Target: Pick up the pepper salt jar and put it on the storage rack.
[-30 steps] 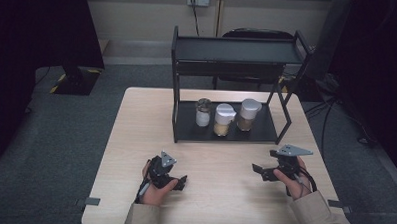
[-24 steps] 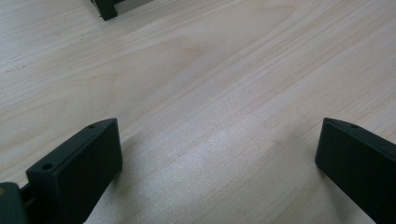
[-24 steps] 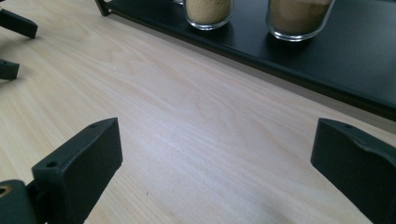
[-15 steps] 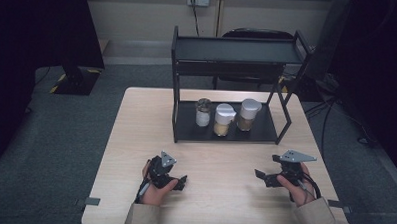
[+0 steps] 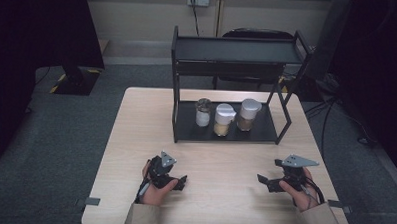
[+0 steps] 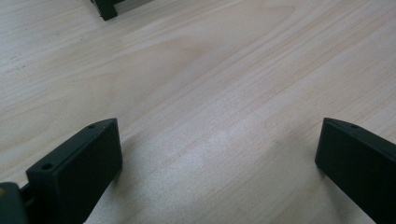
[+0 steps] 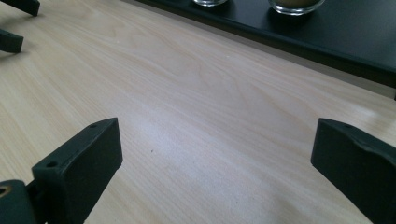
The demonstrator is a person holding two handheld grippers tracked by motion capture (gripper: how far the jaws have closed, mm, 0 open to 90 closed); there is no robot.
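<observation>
Left gripper (image 6: 215, 158): we see its two black jaws spread wide, nothing between them but bare pale wood tabletop (image 6: 224, 84). In the high view this left gripper (image 5: 176, 181) sits low over the table, well in front of the black metal two-tier rack (image 5: 226, 130), its jaws pointing toward the other hand.

Right gripper (image 7: 215, 158): jaws likewise spread wide, holding nothing, bare wood between them. In the high view the right gripper (image 5: 268, 182) lies in front of the rack's right end, jaws pointing toward the left gripper; the two are well apart.

On the rack's lower shelf we note three jars in a row, all upright, long axis vertical, lids up:
- small clear glass jar with white contents (image 5: 203, 112), at the shelf's left.
- glass jar with a white lid and tan contents (image 5: 223, 120), in the middle, just beside the first.
- taller jar with a grey lid and brown contents (image 5: 248, 114), to the right.

The row runs along the shelf's length. The right gripper view catches two jar bases on the shelf edge; which jars we cannot tell.
</observation>
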